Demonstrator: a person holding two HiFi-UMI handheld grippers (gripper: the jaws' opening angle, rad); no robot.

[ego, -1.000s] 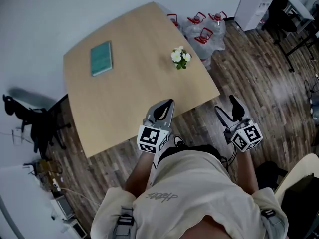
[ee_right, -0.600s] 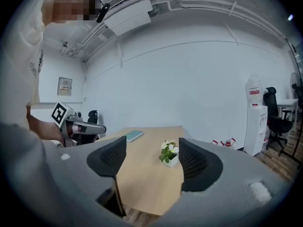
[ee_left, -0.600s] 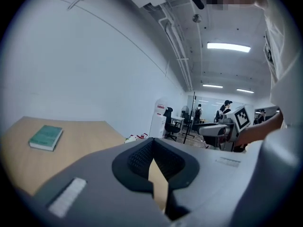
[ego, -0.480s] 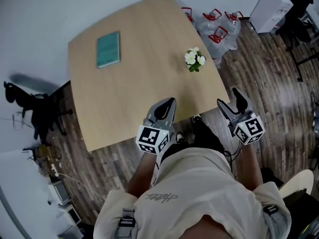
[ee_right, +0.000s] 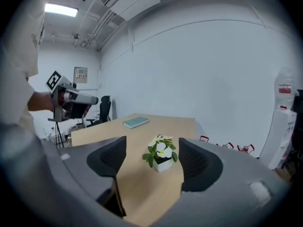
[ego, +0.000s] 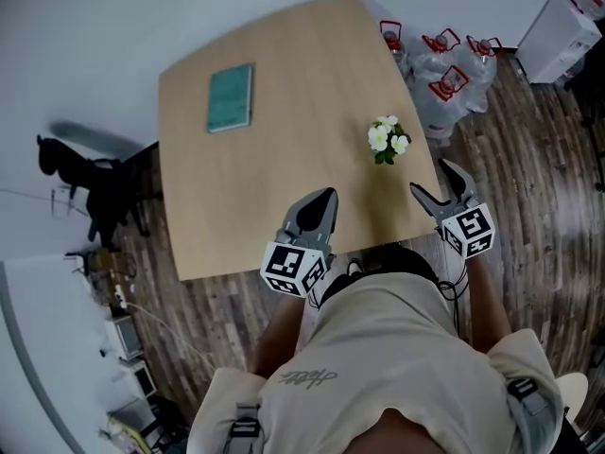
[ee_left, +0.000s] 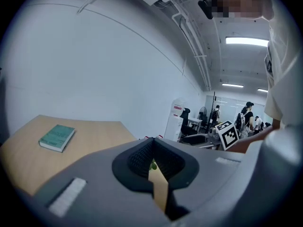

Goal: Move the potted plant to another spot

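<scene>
The potted plant [ego: 388, 140], white flowers in a small white pot, stands near the right edge of the wooden table [ego: 284, 149]. My right gripper [ego: 437, 185] hovers at the table's near right corner, open and empty. In the right gripper view the plant [ee_right: 161, 154] shows ahead between the two dark pads [ee_right: 110, 159], not touching them. My left gripper [ego: 319, 206] is over the table's near edge, left of the plant, shut on nothing. Its closed pads [ee_left: 142, 160] hide most of the plant in the left gripper view.
A teal book [ego: 230, 97] lies on the far left part of the table. Several water jugs with red handles [ego: 444, 64] and a white dispenser [ego: 572, 17] stand on the wood floor to the right. A black chair [ego: 95, 187] is at the left.
Both grippers have moved forward to the table's near edge. The right one travelled further and now sits close beside the plant. Neither jaw has changed its opening.
</scene>
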